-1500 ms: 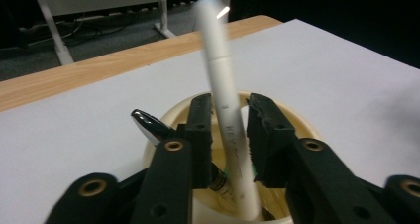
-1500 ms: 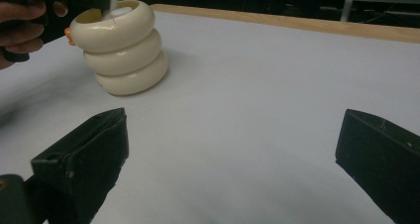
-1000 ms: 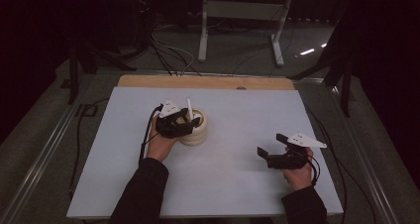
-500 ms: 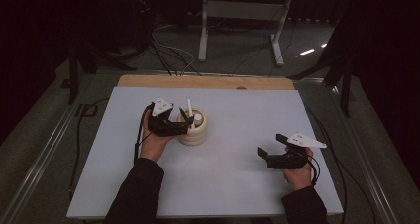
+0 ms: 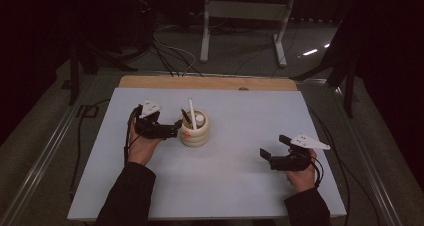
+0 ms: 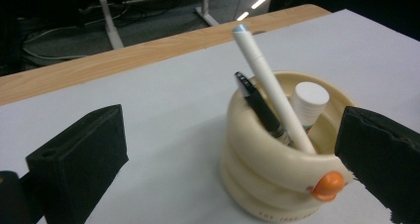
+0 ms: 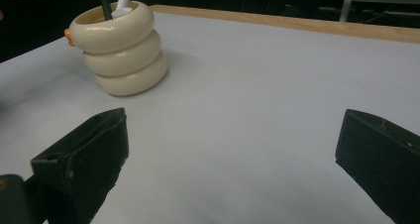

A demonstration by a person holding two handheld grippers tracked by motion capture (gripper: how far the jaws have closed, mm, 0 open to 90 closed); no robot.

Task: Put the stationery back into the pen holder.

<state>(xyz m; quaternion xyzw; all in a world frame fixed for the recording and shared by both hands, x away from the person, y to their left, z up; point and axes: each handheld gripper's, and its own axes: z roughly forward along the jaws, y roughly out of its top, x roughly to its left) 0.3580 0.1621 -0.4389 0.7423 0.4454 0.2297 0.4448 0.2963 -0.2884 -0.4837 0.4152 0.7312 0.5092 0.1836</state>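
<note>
A cream, ring-stacked pen cup [image 5: 195, 132] with an orange knob [image 6: 327, 184] stands on the white table top [image 5: 235, 186], left of centre. It holds a white pen [image 6: 270, 85], a black pen [image 6: 257, 105] and a white-capped stick [image 6: 309, 100]. My left gripper [image 5: 174, 128] lies just left of the cup. Its jaws have just been opening and now stand wide apart, one on each side of the cup [image 6: 267, 169], without touching it. My right gripper [image 5: 274, 147] rests open near the table's front right, with nothing between its jaws [image 7: 233, 135] and the cup [image 7: 124, 50] farther off.
A wooden strip [image 5: 210, 82] runs along the table's far edge. Beyond it lie cables and a metal stand's legs [image 5: 240, 31] on the dark floor. Bare white surface stretches between the cup and the right gripper.
My left gripper has drawn back to the left from over the cup, and its jaws have spread. The white pen stays standing in the cup. The right hand has kept still.
</note>
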